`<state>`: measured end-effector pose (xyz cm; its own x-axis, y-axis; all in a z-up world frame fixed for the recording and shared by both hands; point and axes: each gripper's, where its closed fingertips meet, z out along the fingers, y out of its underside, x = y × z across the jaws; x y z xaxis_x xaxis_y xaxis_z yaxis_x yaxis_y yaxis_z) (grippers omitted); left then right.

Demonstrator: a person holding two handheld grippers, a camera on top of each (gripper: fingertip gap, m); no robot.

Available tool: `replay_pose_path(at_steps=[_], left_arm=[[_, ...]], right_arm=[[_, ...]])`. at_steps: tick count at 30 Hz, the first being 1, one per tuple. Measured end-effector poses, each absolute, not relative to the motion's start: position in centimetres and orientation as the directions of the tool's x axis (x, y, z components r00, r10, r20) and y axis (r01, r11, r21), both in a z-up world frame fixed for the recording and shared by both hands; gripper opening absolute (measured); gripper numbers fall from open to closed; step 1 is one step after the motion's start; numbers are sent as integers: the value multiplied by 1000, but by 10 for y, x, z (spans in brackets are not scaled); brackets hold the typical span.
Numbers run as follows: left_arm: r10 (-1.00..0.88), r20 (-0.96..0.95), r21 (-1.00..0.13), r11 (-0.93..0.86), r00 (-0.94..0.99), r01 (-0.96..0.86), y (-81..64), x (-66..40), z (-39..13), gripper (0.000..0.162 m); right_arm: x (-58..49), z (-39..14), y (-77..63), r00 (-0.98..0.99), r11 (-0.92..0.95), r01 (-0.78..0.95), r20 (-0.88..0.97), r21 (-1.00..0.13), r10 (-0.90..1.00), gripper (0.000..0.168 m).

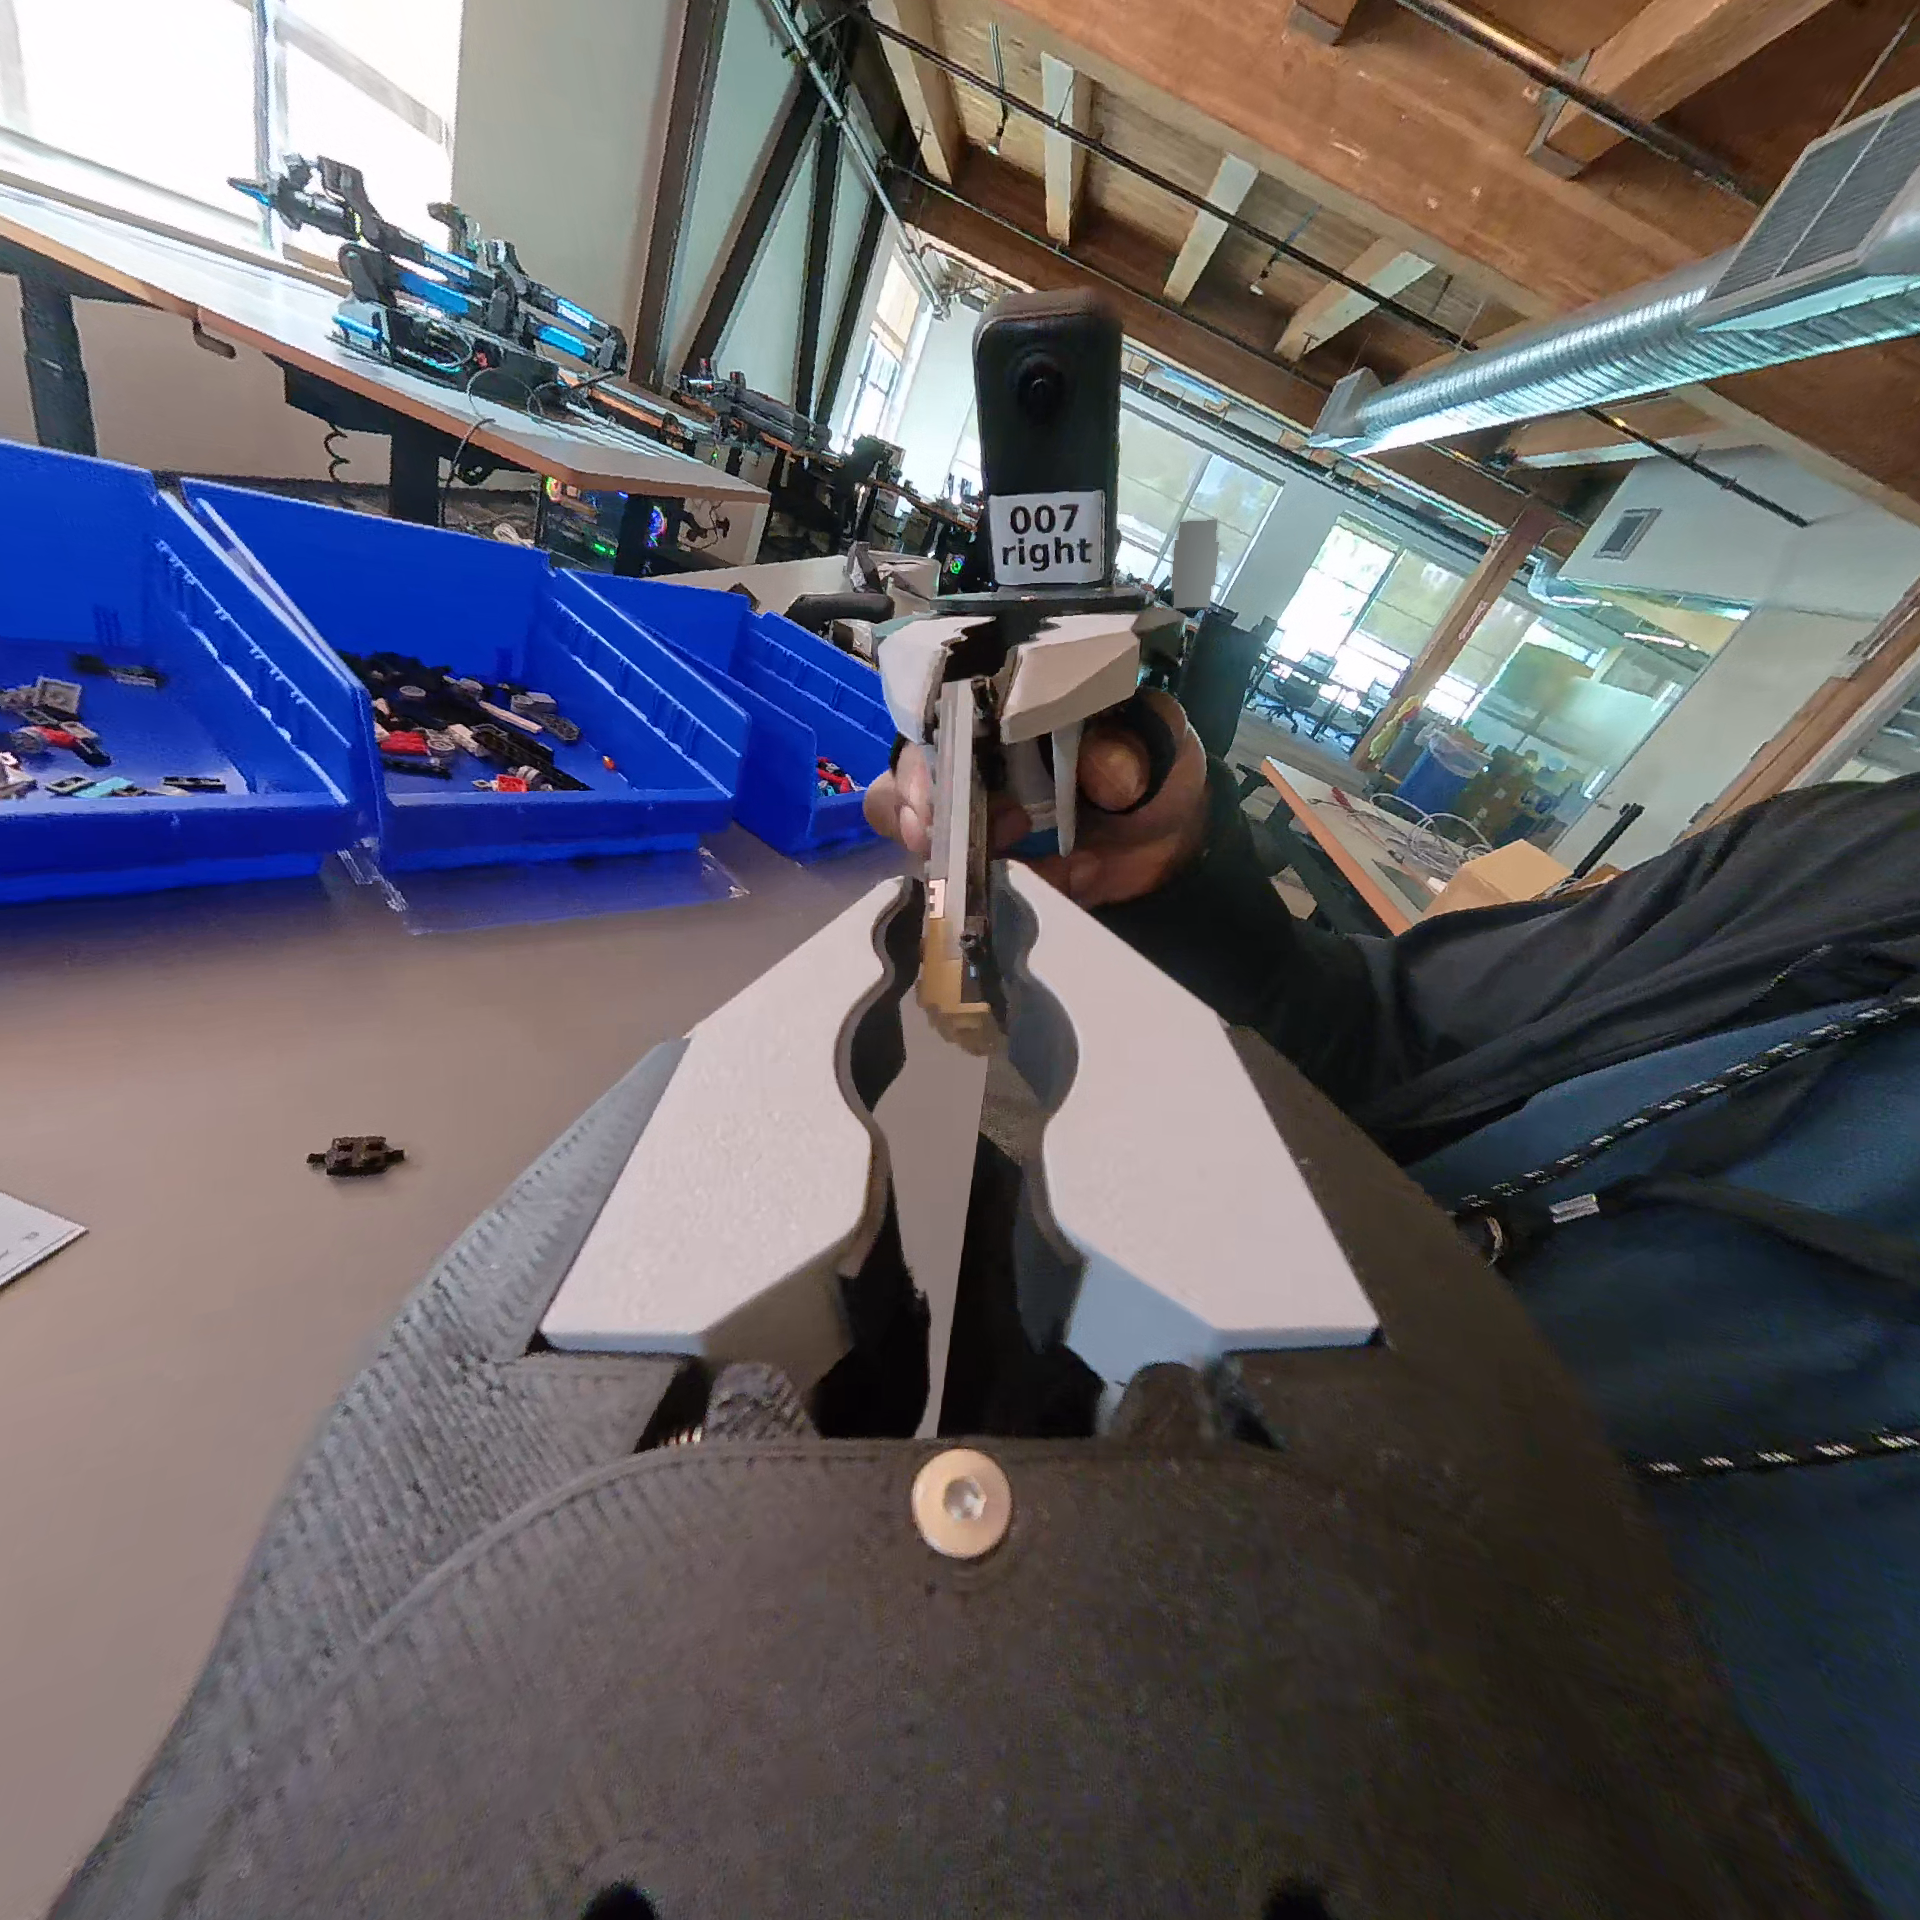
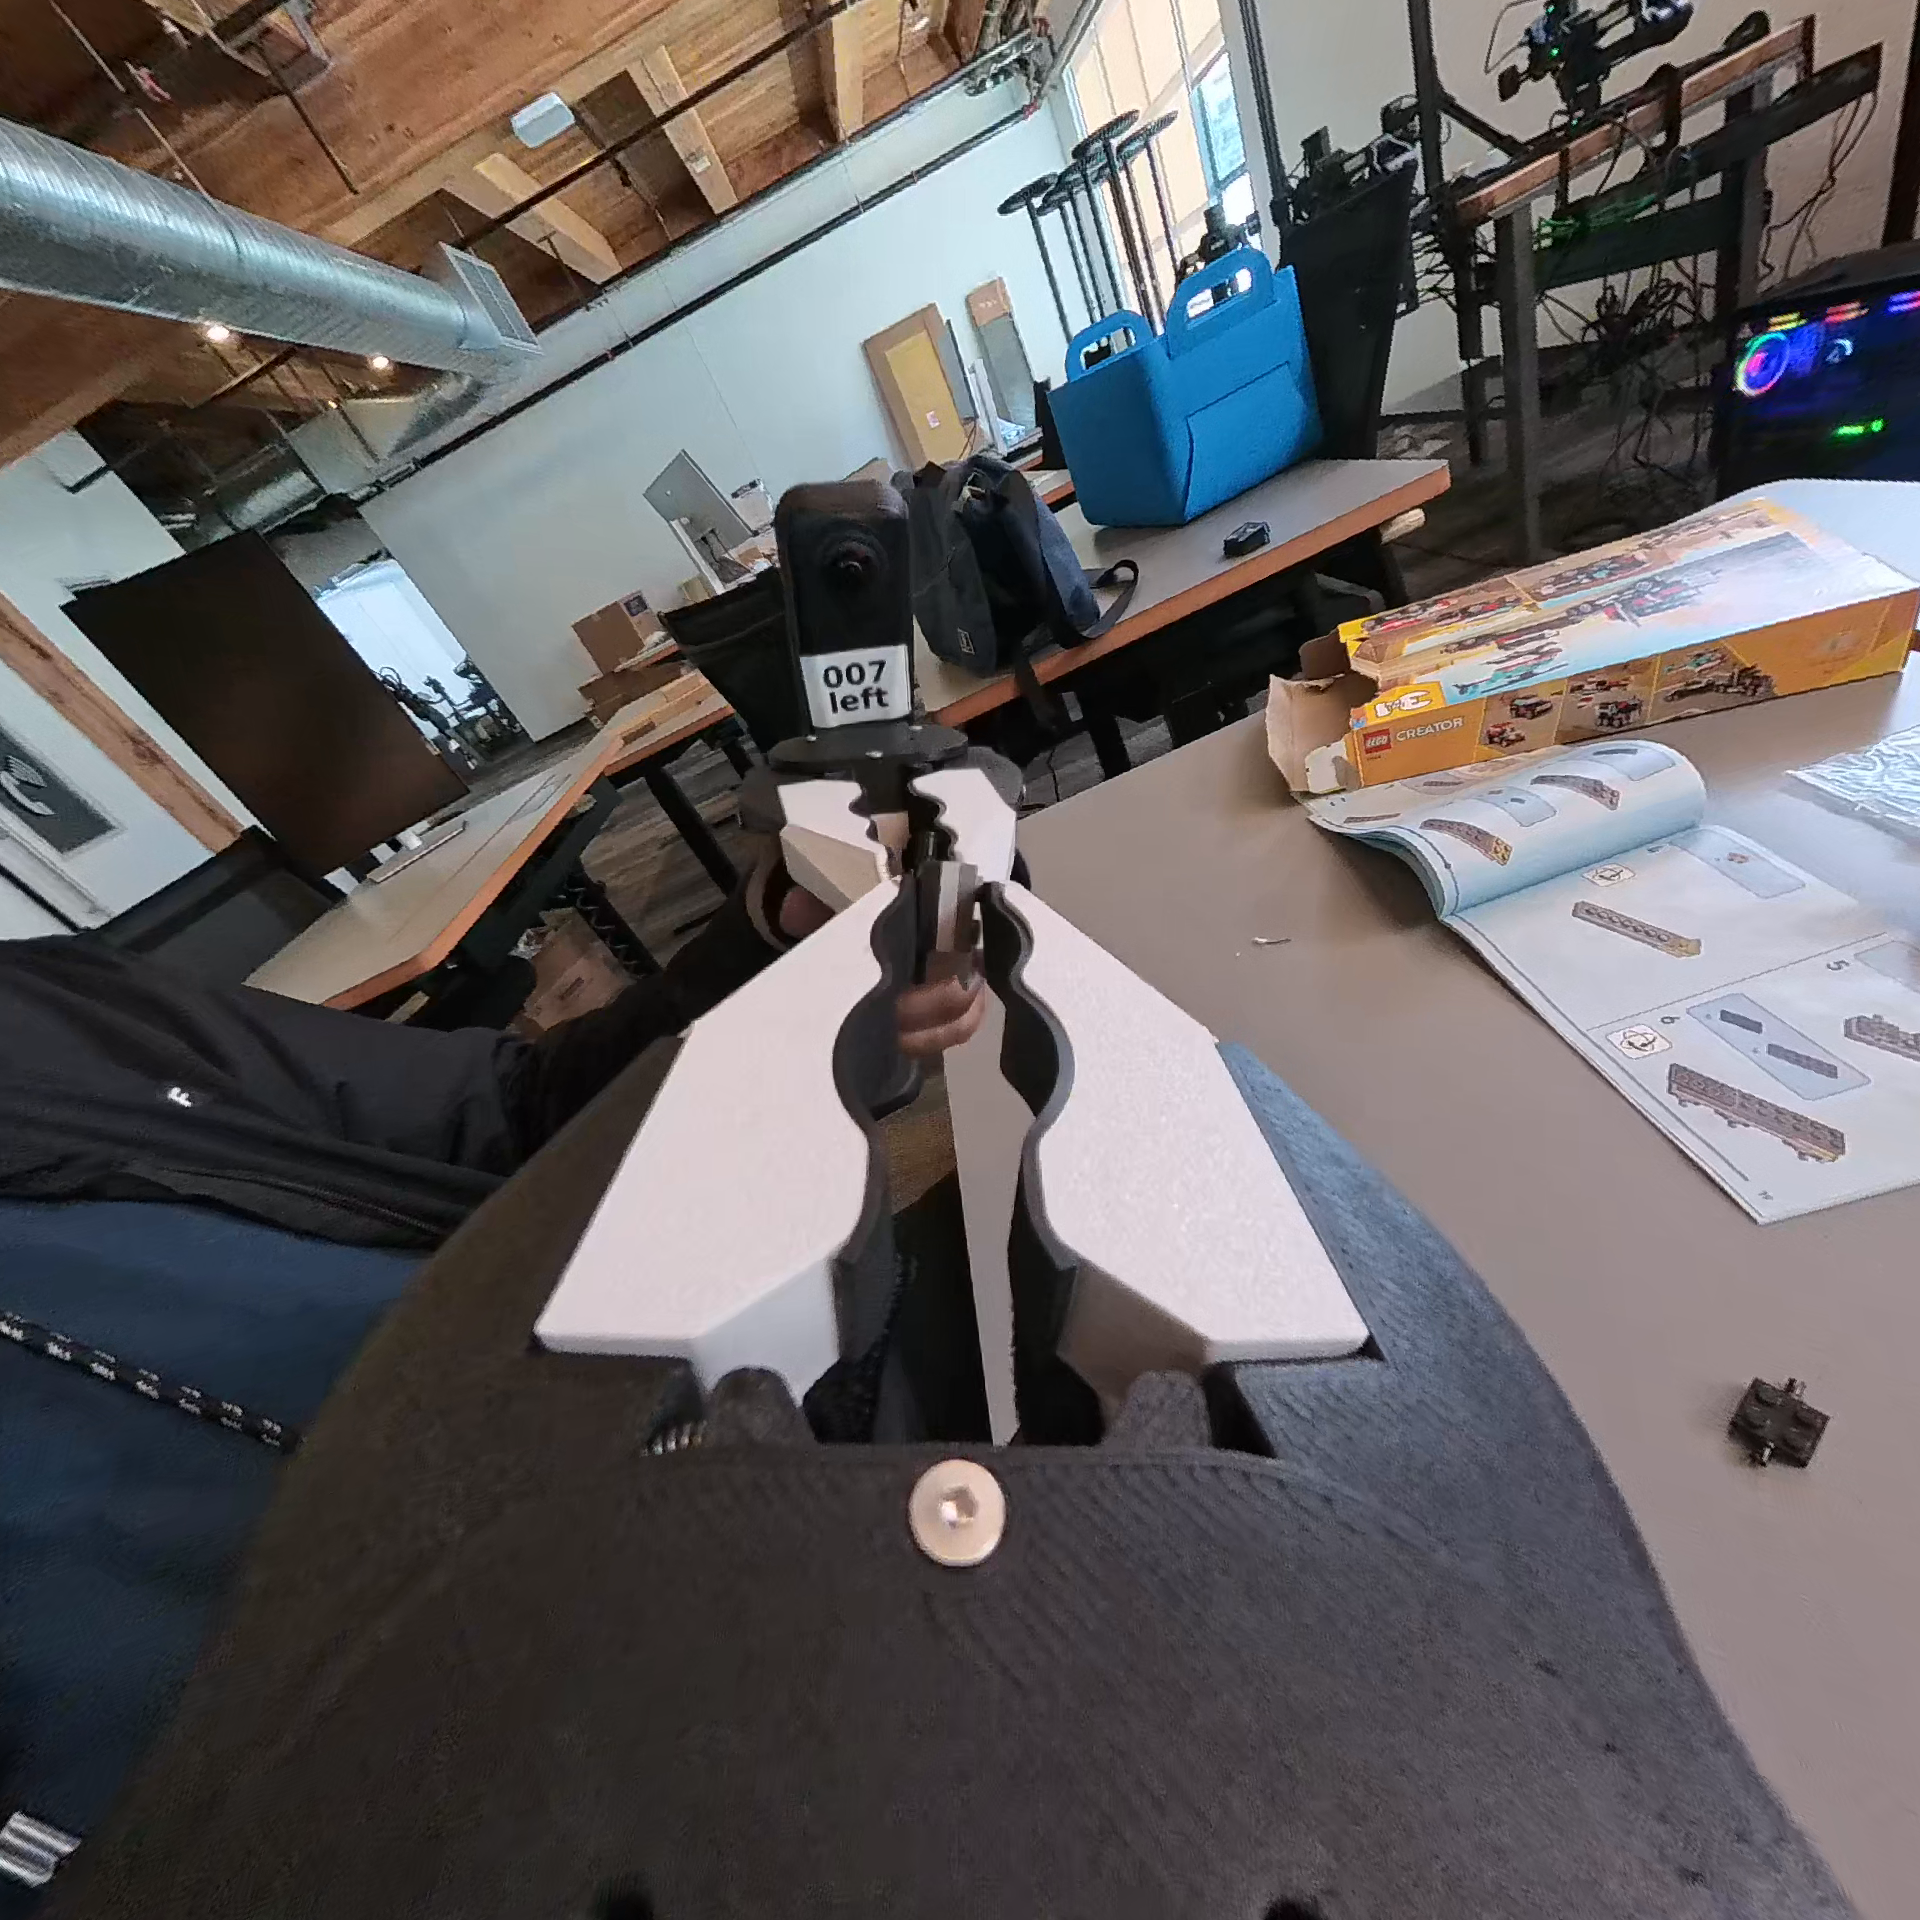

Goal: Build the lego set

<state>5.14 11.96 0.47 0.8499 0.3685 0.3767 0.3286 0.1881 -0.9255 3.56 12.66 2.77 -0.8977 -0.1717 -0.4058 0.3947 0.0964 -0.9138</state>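
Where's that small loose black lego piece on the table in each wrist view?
Left wrist view: the black lego piece lies on the grey table, lower left, in front of the blue bins.
Right wrist view: same piece at lower right, below the open instruction booklet.
Shared landmark: the grey table.

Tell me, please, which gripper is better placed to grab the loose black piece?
Right, marginally: the black piece looks closer beside the right gripper than the left gripper; both grip the assembly.

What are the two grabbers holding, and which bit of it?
A long tan and black lego piece spans them. The left gripper pinches its tan end; the right gripper pinches the other end.
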Motion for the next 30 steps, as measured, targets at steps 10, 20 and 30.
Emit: replay_pose_path(at_steps=[10,20,30], left_arm=[[326,599,-793,368,731,485,113,34,-35,11],[246,851,-507,616,464,604,79,-3,-88,11],[222,918,-380,727,329,571,51,-22,-120,11]], right_arm=[[5,-4,120,-868,111,468,-479,-877,-128,30],[-48,-70,122,-886,182,463,-460,-867,60,31],[-105,-152,128,-913,357,381,-285,-853,293,31]])
